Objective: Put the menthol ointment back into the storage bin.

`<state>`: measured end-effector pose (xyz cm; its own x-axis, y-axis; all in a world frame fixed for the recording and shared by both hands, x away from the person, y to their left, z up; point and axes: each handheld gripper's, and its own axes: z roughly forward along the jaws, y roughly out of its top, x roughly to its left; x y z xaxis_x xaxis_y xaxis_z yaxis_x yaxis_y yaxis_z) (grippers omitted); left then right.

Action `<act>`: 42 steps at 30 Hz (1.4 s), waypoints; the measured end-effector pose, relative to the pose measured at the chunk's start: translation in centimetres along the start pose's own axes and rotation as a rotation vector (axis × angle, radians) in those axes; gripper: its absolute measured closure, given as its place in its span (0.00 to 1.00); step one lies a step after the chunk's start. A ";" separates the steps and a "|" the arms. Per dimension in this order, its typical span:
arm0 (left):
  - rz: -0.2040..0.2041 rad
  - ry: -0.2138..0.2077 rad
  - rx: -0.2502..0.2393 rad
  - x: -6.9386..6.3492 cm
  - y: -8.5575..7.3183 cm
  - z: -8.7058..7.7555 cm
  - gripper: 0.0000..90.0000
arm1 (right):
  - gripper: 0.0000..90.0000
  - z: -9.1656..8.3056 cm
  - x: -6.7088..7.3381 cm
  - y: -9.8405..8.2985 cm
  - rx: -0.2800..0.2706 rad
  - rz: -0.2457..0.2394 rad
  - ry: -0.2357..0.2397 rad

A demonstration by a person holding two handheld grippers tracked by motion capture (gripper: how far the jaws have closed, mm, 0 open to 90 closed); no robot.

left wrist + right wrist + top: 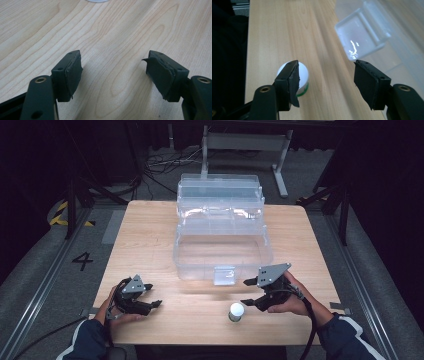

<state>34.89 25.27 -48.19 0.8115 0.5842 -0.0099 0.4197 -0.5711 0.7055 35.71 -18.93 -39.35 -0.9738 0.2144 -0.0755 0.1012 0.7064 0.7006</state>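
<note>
- Item 1: right tongs [248, 291], jaws standing wide apart with nothing between the pads; they aim across the table [150, 235] toward the small white bottle [236, 311].
- Item 2: small white bottle, upright, white cap over a green band, just beside the right tongs' lower jaw tip; in the right gripper view it sits partly behind the left-hand jaw [298, 76], outside the gap.
- Item 3: left tongs [156, 296], jaws parted and empty, over bare wood, well apart from the bottle.
- Item 4: clear plastic box [222, 251], lid raised, just beyond the right tongs.
- Handling note: likely step is grasping the bottle. Shift the right tongs sideways until the cap is centred between both pads, come level, then close gently below the cap so the bottle does not tip.
</note>
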 end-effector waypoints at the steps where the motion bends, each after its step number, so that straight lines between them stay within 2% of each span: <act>1: -0.001 0.000 -0.001 0.0 0.0 0.0 0.32 | 0.41 0.1 0.2 0.1 0.011 -0.003 0.008; 7: -0.001 0.000 -0.001 0.0 0.0 0.0 0.32 | 0.38 0.9 1.2 0.4 0.060 -0.031 0.058; 8: 0.000 0.000 -0.001 0.0 0.0 0.0 0.32 | 0.38 1.1 1.4 0.5 0.074 -0.042 0.077; 11: -0.001 -0.001 -0.001 0.0 0.0 0.0 0.32 | 0.37 1.3 1.7 0.5 0.083 -0.054 0.090; 20: -0.001 -0.003 -0.001 0.0 0.0 0.0 0.32 | 0.37 3.1 2.1 0.5 0.188 -0.092 0.145; 24: -0.001 -0.003 -0.001 0.0 0.0 0.0 0.32 | 0.38 3.8 1.9 0.6 0.225 -0.103 0.143; 30: -0.001 -0.002 -0.001 0.0 0.0 0.0 0.32 | 0.40 5.3 1.9 0.9 0.297 -0.114 0.171; 35: -0.001 -0.002 -0.001 0.0 0.0 0.0 0.32 | 0.43 6.1 1.9 1.1 0.327 -0.120 0.168; 36: -0.001 -0.003 -0.002 0.0 0.0 0.0 0.32 | 0.44 6.2 1.9 1.2 0.348 -0.122 0.166; 42: -0.001 -0.003 -0.001 0.0 0.0 0.0 0.32 | 0.49 6.6 2.0 1.4 0.361 -0.121 0.180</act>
<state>34.89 25.34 -48.20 0.8126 0.5826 -0.0127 0.4198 -0.5702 0.7062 35.25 -13.10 -43.18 -0.9998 0.0171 0.0054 0.0179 0.9172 0.3979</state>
